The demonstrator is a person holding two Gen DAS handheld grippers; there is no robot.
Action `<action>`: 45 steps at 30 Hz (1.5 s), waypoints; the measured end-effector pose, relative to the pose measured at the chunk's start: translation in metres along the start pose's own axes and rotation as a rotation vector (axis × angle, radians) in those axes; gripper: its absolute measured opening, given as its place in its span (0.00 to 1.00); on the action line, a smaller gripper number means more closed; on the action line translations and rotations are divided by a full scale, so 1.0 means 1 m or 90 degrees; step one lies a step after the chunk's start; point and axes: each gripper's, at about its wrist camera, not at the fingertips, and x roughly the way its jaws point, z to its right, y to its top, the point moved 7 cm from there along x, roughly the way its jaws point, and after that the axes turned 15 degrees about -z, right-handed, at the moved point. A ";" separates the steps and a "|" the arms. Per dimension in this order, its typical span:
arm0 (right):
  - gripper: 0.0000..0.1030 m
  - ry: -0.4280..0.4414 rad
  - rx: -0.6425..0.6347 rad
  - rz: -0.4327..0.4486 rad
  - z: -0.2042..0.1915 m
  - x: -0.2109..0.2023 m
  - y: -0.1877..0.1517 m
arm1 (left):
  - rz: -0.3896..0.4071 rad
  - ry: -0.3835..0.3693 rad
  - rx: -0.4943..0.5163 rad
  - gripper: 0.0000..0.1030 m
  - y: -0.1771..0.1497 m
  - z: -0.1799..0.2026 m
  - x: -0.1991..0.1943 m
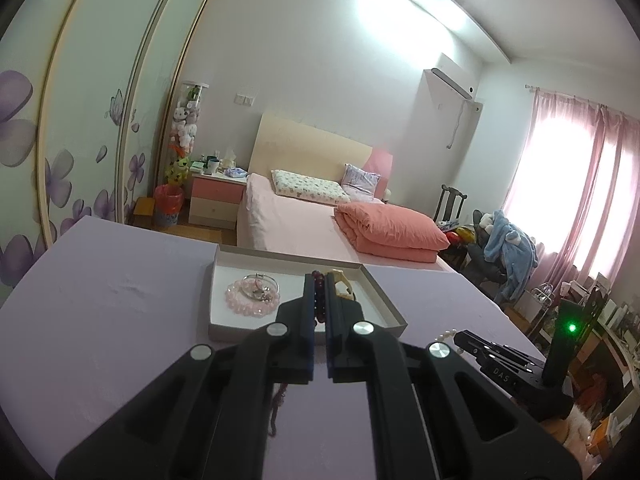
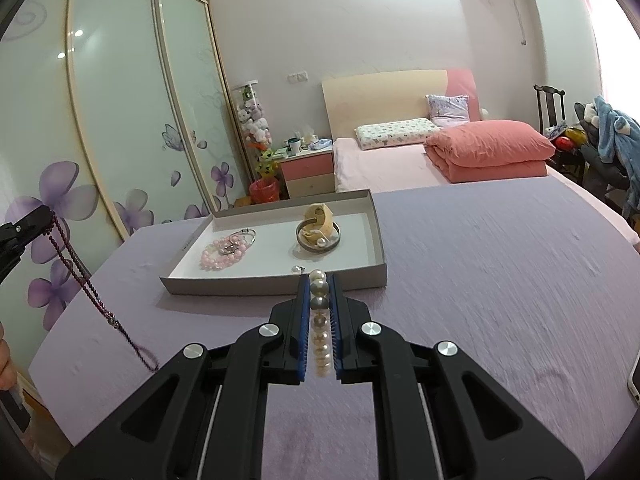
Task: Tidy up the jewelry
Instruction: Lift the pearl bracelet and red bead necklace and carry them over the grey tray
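**Two strands held clear of the tray, each awaiting a place inside**

At the far left of the right wrist view, the left gripper (image 2: 47, 213) is seen clamped on a dark red bead necklace (image 2: 76, 276), whose long strand hangs down and trails toward the lilac cloth (image 2: 500, 280); whether its lowest loop touches the cloth cannot be told. In the left wrist view the same beads (image 1: 319, 300) are pinched between the closed jaws, with the tail dropping beneath the gripper.

Further right, the shallow white tray (image 2: 276, 282) is set on the cloth, its long axis running across the view from left to right. In its left half a pink bead bracelet (image 2: 219, 255) lies beside a metal ring. In its right half a tan watch (image 2: 318, 222) stands in a round dish (image 2: 320, 240), and a small pearl piece (image 2: 298, 269) rests near the front wall.

The right gripper (image 2: 319, 286) is closed on a pearl strand (image 2: 320, 320), which runs lengthwise between the pads toward the tray. The tray's near wall lies just ahead of these fingertips, so the right hand is judged the nearer. The bare floor between bracelet and dish seems the likeliest landing spot, reached by carrying the pearls forward over the wall. The left hand is held higher and off to the side.
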 end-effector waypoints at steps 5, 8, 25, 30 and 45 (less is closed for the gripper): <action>0.10 0.005 -0.009 0.011 -0.005 -0.001 0.008 | 0.003 0.010 0.004 0.05 0.007 0.001 0.002; 0.10 0.006 -0.012 0.027 -0.008 -0.004 0.018 | 0.007 0.017 0.006 0.05 0.015 0.001 0.006; 0.10 0.010 -0.027 0.120 -0.025 0.019 0.096 | 0.072 0.046 0.029 0.05 0.097 0.006 0.037; 0.10 0.011 -0.031 0.131 -0.027 0.038 0.110 | 0.079 0.059 0.030 0.05 0.112 0.001 0.063; 0.10 -0.002 -0.022 0.073 -0.022 0.118 0.109 | 0.014 0.065 0.030 0.05 0.096 -0.019 0.158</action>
